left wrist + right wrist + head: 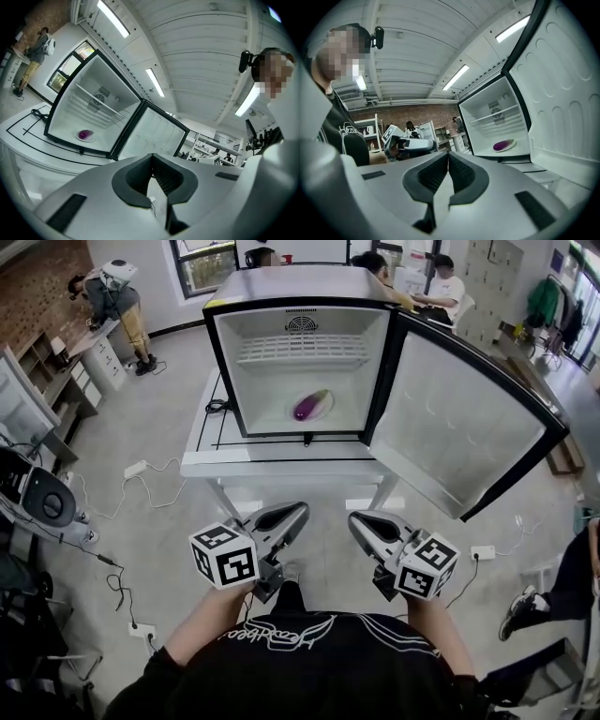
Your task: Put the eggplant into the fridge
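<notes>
The fridge (291, 282) stands on the white surface (281, 465), its door (459, 427) swung wide to the right. Inside, the eggplant (312, 406) (purple, lying at a slant) rests on a plate (512, 143) on the fridge floor, below a wire shelf (300, 351). The left tool (300, 512) and right tool (357, 518) hang side by side in front of the surface, well apart from the fridge, each clenched on nothing.
</notes>
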`<move>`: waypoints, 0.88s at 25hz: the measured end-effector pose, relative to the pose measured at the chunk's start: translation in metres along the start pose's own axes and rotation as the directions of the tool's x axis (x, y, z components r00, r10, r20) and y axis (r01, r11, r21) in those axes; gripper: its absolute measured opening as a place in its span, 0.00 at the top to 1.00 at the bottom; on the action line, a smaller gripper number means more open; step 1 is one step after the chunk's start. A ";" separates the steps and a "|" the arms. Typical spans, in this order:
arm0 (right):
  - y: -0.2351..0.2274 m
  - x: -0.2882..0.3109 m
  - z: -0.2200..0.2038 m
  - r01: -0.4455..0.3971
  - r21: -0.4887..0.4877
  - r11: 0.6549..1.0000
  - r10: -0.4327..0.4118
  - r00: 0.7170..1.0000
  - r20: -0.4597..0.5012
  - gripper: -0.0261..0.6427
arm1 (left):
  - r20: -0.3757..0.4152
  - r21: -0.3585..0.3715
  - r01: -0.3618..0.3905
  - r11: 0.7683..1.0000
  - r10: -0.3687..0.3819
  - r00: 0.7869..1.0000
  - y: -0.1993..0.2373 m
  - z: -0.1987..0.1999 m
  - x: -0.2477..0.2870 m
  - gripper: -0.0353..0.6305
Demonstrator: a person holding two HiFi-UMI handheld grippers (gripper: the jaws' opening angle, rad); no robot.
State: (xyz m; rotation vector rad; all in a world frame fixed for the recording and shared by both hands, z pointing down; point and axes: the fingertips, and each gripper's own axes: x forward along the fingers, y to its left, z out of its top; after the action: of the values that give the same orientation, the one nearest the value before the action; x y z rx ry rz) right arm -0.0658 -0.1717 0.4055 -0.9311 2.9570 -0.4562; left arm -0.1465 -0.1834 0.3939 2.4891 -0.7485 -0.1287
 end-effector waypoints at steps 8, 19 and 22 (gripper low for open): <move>0.032 -0.027 -0.009 -0.048 -0.017 0.999 0.049 0.999 0.008 0.95 | -0.047 0.123 0.084 0.989 -0.079 0.996 -0.053 -0.024 -0.015 0.94; 0.062 -0.044 -0.024 -0.128 0.066 0.990 0.127 0.992 0.017 0.95 | -0.071 0.129 0.131 0.983 -0.122 0.990 -0.082 -0.054 -0.024 0.94; 0.063 -0.047 -0.024 -0.129 0.093 0.987 0.128 0.992 0.018 0.95 | -0.072 0.117 0.148 0.982 -0.140 0.987 -0.089 -0.060 -0.025 0.94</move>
State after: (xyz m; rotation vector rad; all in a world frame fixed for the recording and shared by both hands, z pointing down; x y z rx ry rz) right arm -0.0647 -0.0898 0.4070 -0.7261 2.9328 -0.5764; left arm -0.1099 -0.0799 0.3972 2.6496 -0.5645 -0.0566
